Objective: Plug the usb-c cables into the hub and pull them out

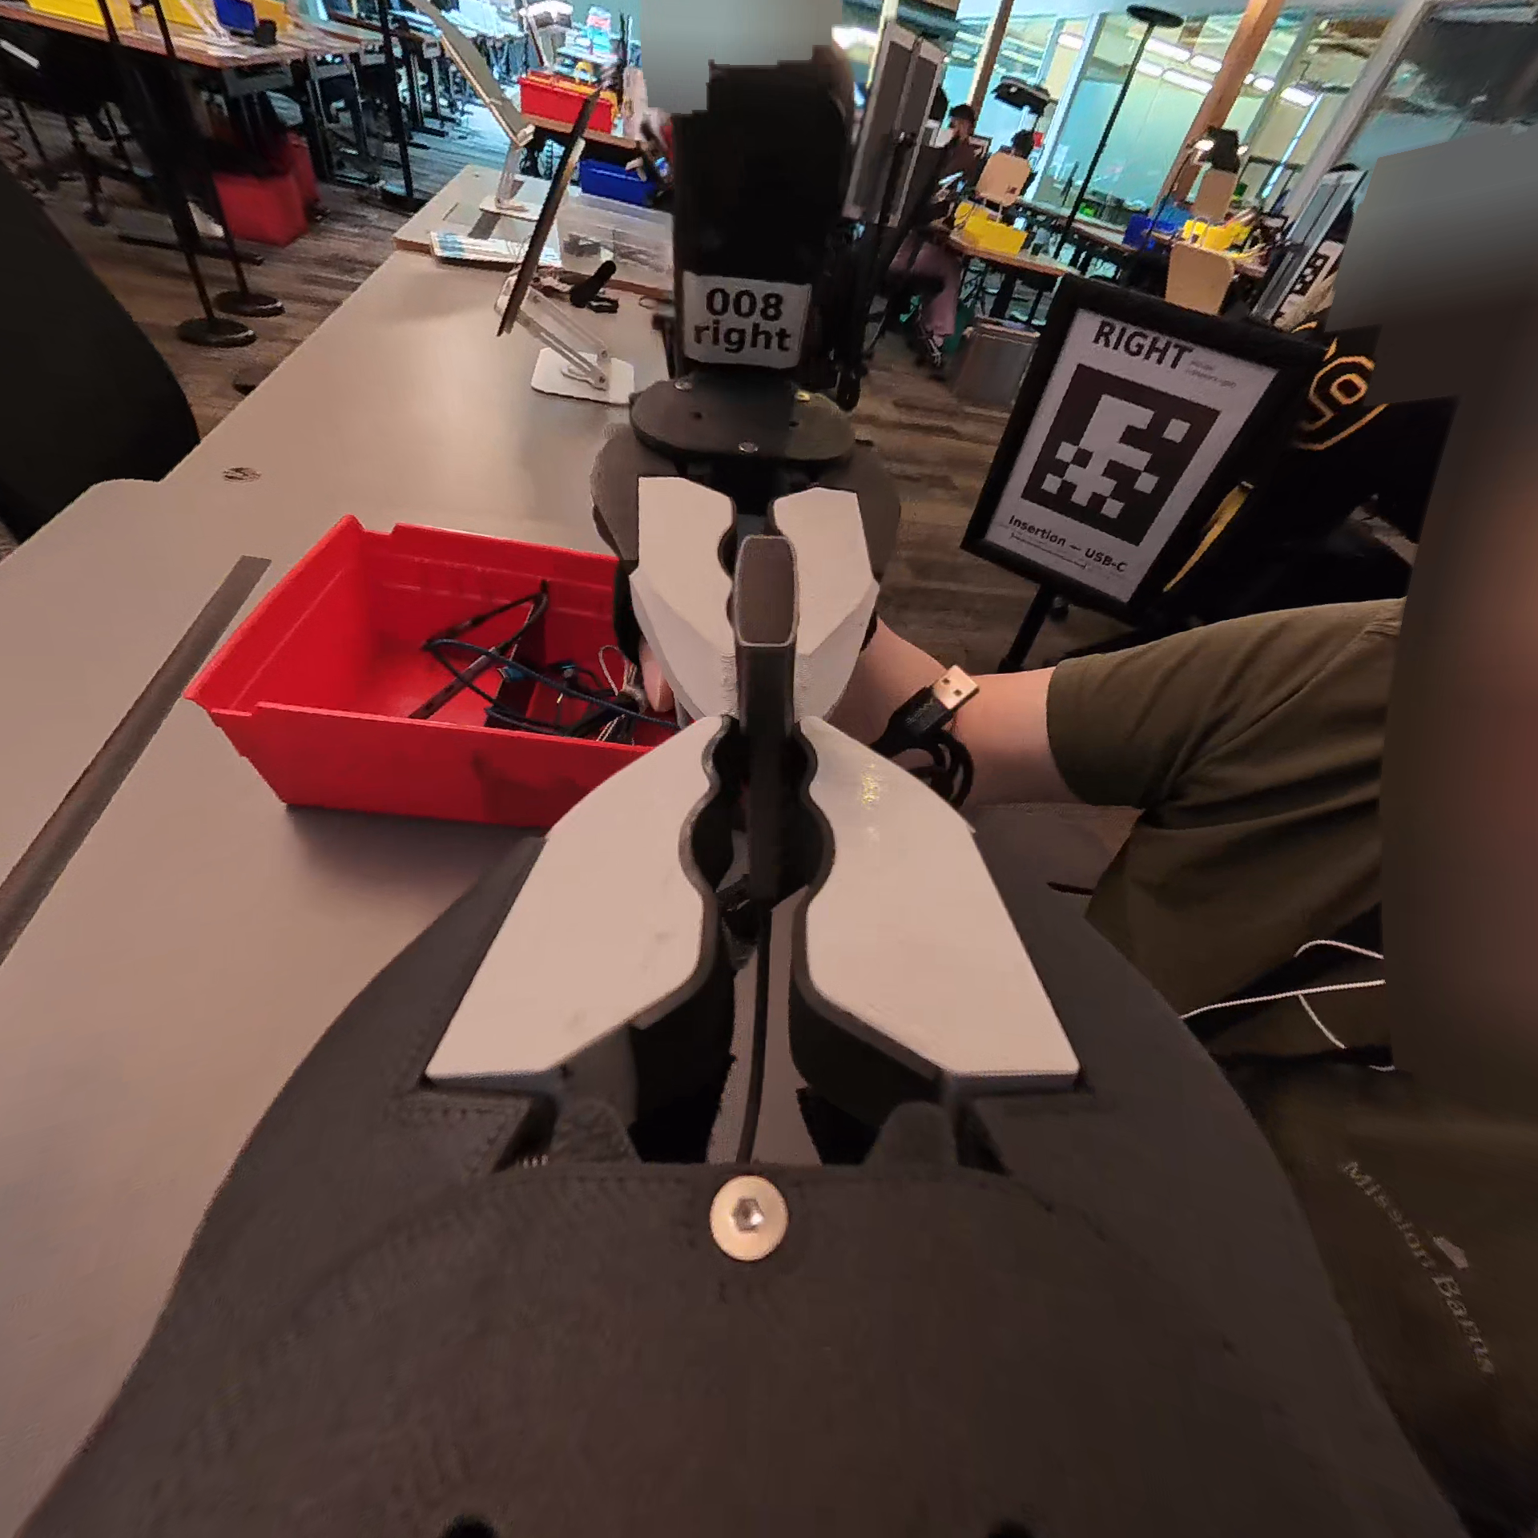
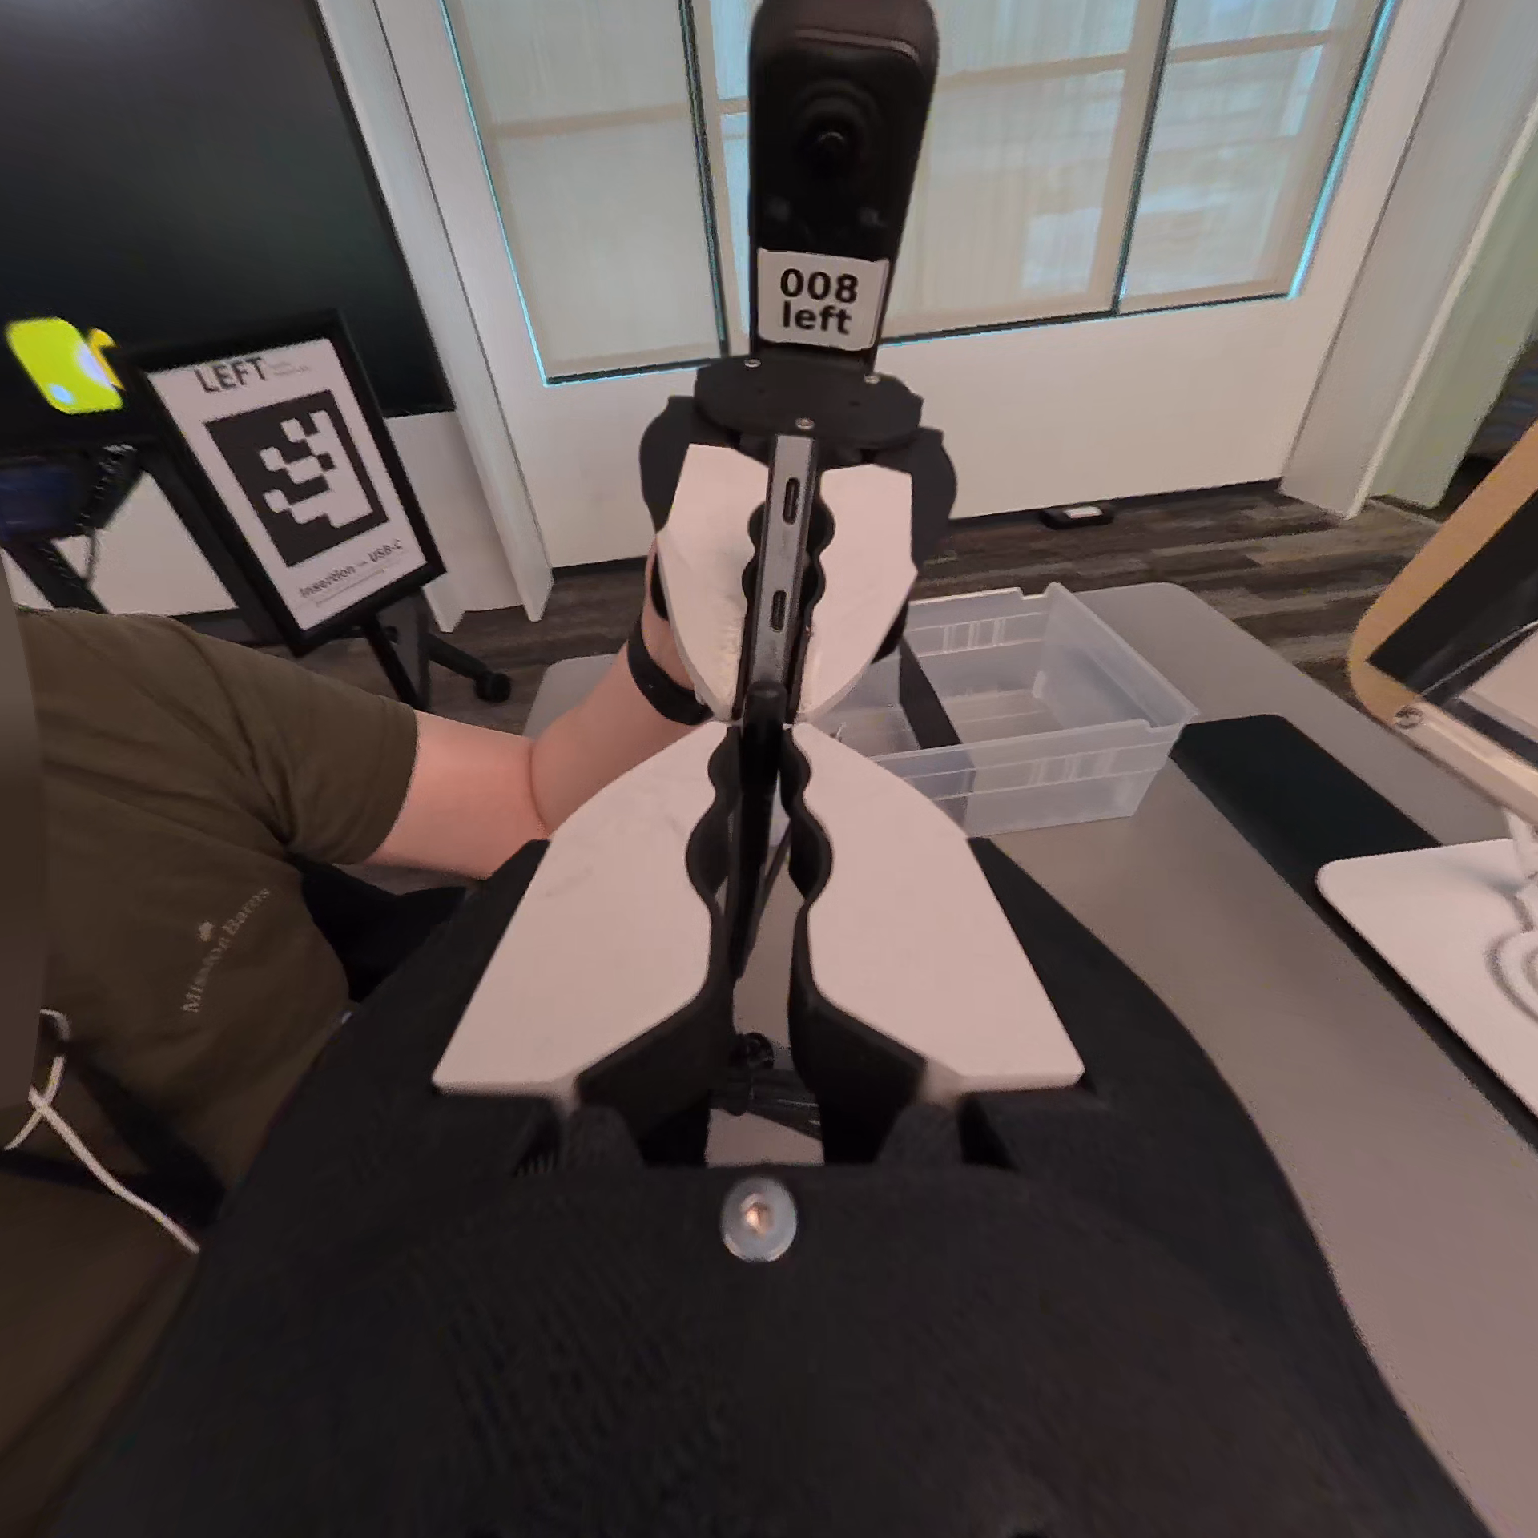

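My left gripper is shut on a flat dark grey hub, held edge-on above the table. In the right wrist view the hub shows two empty ports on its narrow edge, between the left gripper's white fingers. My right gripper faces it tip to tip and is shut on a black usb-c cable plug. The plug's tip meets the hub's lower edge; I cannot tell whether it is seated. A black cable with a usb-a end hangs by the person's forearm.
A red bin with several loose cables sits on the grey table to the left. A clear plastic bin stands behind the grippers. Framed marker signs stand beside the table. A white stand base is at the right. Both grippers' tips are close together, under 4 cm apart.
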`<state>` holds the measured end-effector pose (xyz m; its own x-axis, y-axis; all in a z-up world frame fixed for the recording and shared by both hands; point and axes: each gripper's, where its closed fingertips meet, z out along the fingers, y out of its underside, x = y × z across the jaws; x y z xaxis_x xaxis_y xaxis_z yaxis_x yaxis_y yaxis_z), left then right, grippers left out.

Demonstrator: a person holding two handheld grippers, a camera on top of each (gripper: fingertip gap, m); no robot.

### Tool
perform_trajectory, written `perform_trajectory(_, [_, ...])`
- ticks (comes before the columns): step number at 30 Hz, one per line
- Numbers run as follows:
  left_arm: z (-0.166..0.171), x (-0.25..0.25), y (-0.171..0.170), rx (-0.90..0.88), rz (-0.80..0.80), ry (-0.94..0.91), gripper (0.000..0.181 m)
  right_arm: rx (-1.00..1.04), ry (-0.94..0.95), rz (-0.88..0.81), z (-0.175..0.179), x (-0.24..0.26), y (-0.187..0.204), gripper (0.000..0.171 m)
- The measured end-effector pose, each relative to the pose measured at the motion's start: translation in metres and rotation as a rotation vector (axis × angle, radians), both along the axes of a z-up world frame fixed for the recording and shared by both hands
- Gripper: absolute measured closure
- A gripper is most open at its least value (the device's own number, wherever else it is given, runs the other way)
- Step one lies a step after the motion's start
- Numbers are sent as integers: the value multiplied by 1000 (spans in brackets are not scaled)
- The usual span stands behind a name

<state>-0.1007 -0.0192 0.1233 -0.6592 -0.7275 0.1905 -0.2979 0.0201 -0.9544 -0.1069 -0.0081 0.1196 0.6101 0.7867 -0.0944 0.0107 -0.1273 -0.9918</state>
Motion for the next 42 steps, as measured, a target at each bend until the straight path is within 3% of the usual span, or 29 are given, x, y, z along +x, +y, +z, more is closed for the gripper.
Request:
perform_trajectory(6, [-8,3,4,70,51,29,172,10,17,-14,0,6,4,161])
perform_trajectory(15, [-13,6,5,9,56,68,167,36,6,-61,2,11,9,162])
perform_trajectory(28, [-24,11,9,104,79,104,172,-65,-30,-22,-13,16,8,162])
perform_trajectory(42, [11,10,0,16,140,-27,172,41,60,-62,18,16,-2,162])
